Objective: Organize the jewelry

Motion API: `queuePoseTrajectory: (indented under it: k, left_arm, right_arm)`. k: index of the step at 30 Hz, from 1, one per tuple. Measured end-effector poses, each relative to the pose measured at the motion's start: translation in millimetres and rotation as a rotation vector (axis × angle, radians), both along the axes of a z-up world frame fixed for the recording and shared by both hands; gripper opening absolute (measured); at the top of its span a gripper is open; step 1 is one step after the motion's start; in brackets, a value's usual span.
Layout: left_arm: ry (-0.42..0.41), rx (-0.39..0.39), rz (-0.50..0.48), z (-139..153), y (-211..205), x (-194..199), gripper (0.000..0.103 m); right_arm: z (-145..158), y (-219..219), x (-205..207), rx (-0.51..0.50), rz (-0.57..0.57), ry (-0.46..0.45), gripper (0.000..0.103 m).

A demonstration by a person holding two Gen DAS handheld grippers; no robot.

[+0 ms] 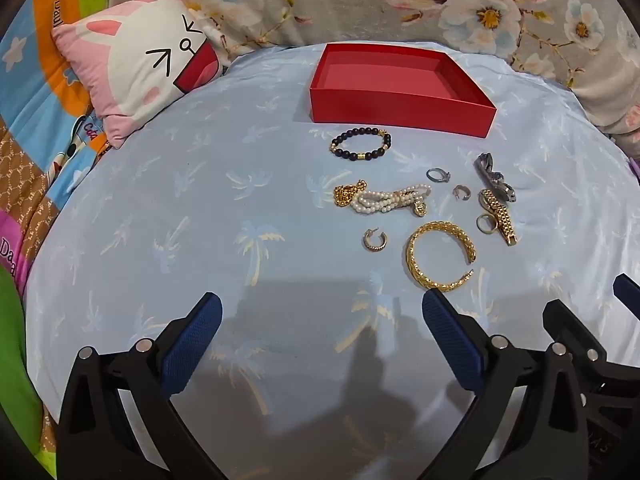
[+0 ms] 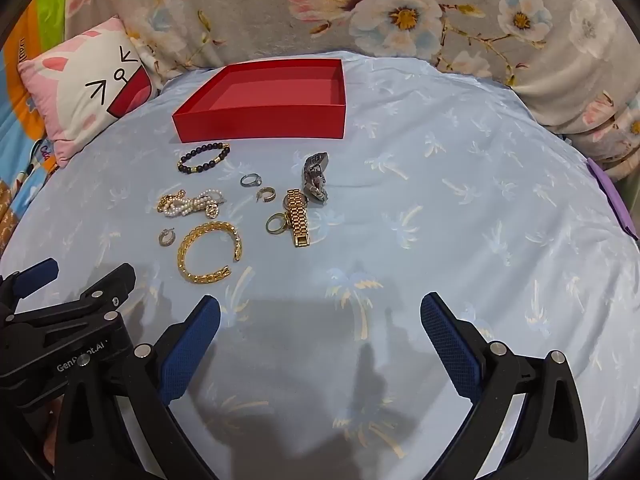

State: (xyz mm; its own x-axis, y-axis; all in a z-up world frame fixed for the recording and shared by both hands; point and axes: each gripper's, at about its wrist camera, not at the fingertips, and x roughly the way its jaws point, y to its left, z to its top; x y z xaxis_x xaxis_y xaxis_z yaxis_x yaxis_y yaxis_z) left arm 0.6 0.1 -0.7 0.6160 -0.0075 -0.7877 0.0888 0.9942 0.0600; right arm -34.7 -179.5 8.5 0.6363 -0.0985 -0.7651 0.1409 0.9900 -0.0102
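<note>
An empty red box (image 1: 400,109) (image 2: 260,123) sits on a light blue cloth. In front of it lie a black bead bracelet (image 1: 360,144) (image 2: 204,157), a pearl and gold bracelet (image 1: 384,199) (image 2: 190,204), a gold cuff (image 1: 440,255) (image 2: 209,253), a gold watch band (image 1: 500,216) (image 2: 298,216), a silver watch band (image 1: 494,178) (image 2: 316,178), rings and hoop earrings (image 1: 375,239) (image 2: 167,237). My left gripper (image 1: 322,312) is open, near the cuff. My right gripper (image 2: 320,312) is open, right of the cuff. Both are empty.
A pink and white cat cushion (image 1: 136,64) (image 2: 84,88) lies at the back left. A floral blanket (image 1: 400,0) (image 2: 360,12) rises behind the box. A patterned quilt (image 1: 32,128) runs along the left. The right gripper's body (image 1: 580,340) shows in the left wrist view.
</note>
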Motion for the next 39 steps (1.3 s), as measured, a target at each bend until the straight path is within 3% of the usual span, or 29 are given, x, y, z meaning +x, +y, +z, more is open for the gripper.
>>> queuePoseTrajectory:
  k: [39]
  left_arm:
    - [-0.017,0.013,-0.012,5,-2,5,0.097]
  right_arm:
    - [3,-4,5,0.003,0.000,0.002,0.098]
